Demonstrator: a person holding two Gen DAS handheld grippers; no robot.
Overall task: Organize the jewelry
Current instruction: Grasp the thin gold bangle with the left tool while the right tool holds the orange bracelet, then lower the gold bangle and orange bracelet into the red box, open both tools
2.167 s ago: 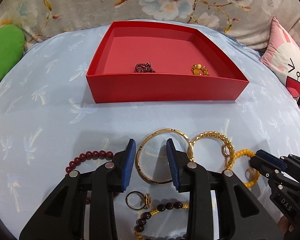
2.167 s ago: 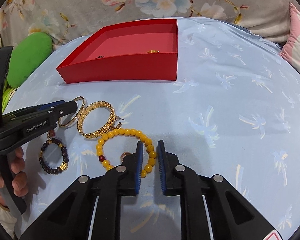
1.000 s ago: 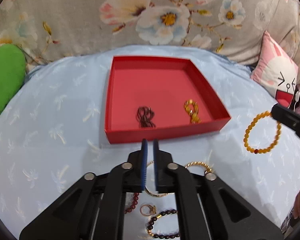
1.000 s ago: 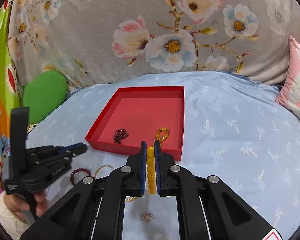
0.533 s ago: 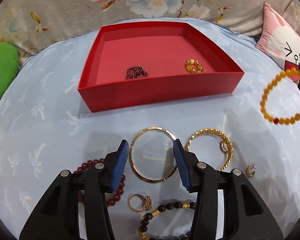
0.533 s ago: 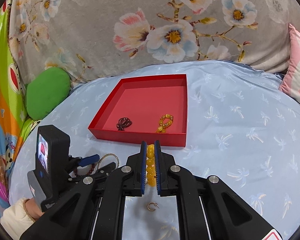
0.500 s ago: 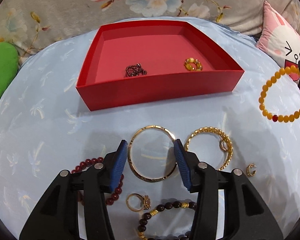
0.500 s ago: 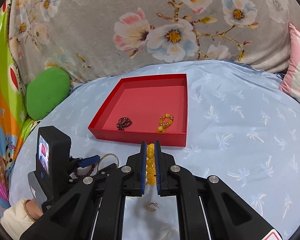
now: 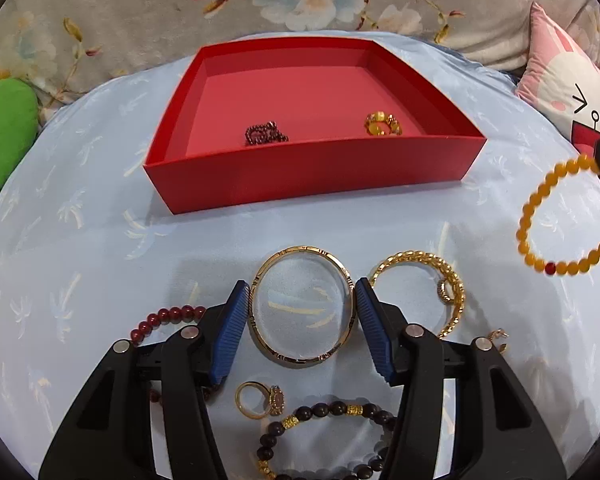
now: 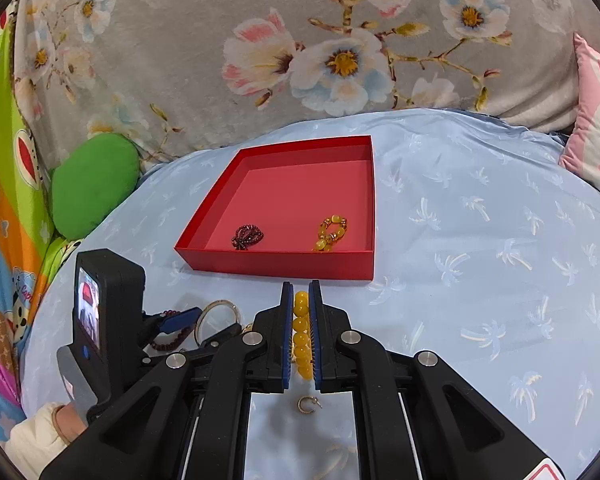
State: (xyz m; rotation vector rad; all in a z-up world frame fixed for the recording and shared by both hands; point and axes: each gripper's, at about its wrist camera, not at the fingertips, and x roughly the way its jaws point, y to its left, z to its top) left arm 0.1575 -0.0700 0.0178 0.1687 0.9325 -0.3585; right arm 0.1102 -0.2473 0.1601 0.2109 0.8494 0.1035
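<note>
A: Left wrist view: left claw [image 9: 302,318] spread wide, its blue pads either side of the plain round gold metal bangle [image 9: 303,306] lying on the pale blue palm-print bedspread [image 9: 80,240], just short of the shallow red cardboard tray [image 9: 312,178]. Jaws have just been opening; no squeeze on the bangle yet.

B: Risk?

A: Rigid hoop on slick cloth, likely to skate or tip under uneven closing, or knock the twisted gold bracelet [image 9: 424,286] beside it.

B: Right wrist view?

A: Right claw [image 10: 301,328] clenched on the yellow bead bracelet [image 10: 301,338], hanging short of the tray; an early release would probably drop it outside.
</note>
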